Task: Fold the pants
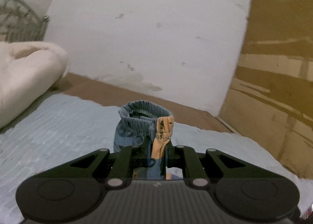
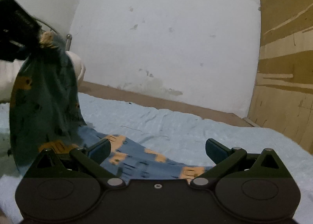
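Observation:
The pants [image 2: 45, 102] are blue with orange patches and dark marks. My left gripper [image 1: 156, 151] is shut on the pants [image 1: 137, 124] near the elastic waistband, which bunches up just past its fingers. In the right wrist view the left gripper [image 2: 39, 42] shows at the upper left, lifting that end so the cloth hangs down in a curve. The rest of the pants lies flat on the light blue sheet [image 2: 176, 124], running under my right gripper [image 2: 158, 150]. My right gripper is open and empty, low over the pants.
A white pillow [image 1: 25, 75] lies at the left by a metal bed frame [image 1: 19, 20]. A stained white wall [image 1: 146, 38] stands behind the bed. Cardboard panels [image 1: 277, 87] stand at the right, and a brown strip [image 2: 156, 100] borders the sheet's far edge.

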Motion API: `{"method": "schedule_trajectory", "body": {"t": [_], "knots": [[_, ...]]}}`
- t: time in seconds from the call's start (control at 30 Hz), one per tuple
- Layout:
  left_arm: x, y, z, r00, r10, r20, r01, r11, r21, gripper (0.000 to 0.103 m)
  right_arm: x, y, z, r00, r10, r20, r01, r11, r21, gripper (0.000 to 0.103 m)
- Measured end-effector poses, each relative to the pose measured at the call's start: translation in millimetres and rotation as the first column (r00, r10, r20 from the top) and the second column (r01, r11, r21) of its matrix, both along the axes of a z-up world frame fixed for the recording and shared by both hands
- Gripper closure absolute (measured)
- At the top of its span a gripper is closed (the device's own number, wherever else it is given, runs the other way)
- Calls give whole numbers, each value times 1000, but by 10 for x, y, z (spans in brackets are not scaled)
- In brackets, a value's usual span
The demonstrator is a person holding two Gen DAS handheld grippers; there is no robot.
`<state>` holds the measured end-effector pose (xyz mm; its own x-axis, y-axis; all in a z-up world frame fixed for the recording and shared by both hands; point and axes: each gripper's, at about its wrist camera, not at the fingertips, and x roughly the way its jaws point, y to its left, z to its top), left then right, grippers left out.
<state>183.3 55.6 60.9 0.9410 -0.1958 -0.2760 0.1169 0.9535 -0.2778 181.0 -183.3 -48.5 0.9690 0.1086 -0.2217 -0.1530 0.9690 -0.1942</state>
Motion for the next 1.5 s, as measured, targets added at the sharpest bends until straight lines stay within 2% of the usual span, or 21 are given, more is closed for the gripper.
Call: {"method": "schedule_trajectory", "body": {"t": [0.13,0.33,0.43,0.6,0.7,0.87,0.93,0.97,1.07,1.17,1.23,1.3,1.5], "knots": [[42,-388,68,998,-58,2,57,997,45,90,-185,-342,53,999,-34,-1,34,999,10,1],[23,-979,89,988,-156,-11,156,978,141,90,-455,-792,36,988,-156,11,154,986,70,1],[-35,-1288,44,976,-215,-25,215,952,218,90,-504,-948,-9,979,-205,16,203,975,91,1],[-163,-1790,-159,951,-299,-80,308,886,348,90,-535,-1165,-69,960,-280,15,275,952,136,1],[-196,-2030,-319,937,-325,-131,350,854,386,89,-564,-1305,-117,945,-326,6,321,934,158,1],[-231,-2135,-596,923,-329,-200,384,831,402,89,-548,-1494,-207,926,-376,-25,374,907,196,1],[-243,-2135,-658,915,-331,-229,397,833,386,87,-527,-1536,-230,923,-382,-33,381,902,203,1],[-212,-2130,-672,912,-332,-242,404,834,376,81,-522,-1549,-243,923,-384,-40,383,900,205,1],[-140,-2067,-671,898,-353,-264,428,841,331,43,-506,-1551,-265,921,-386,-48,387,899,206,1],[-168,-2017,-663,889,-372,-266,444,842,306,36,-493,-1542,-288,923,-382,-51,384,901,199,1],[-193,-1999,-649,896,-361,-258,431,848,310,29,-474,-1531,-304,923,-381,-58,385,903,193,1],[-200,-1954,-622,909,-337,-246,402,864,304,17,-447,-1528,-317,923,-380,-61,384,904,189,1],[-114,-1688,-433,941,-240,-237,291,933,212,5,-456,-1527,-341,935,-351,-46,353,912,210,1]]}}
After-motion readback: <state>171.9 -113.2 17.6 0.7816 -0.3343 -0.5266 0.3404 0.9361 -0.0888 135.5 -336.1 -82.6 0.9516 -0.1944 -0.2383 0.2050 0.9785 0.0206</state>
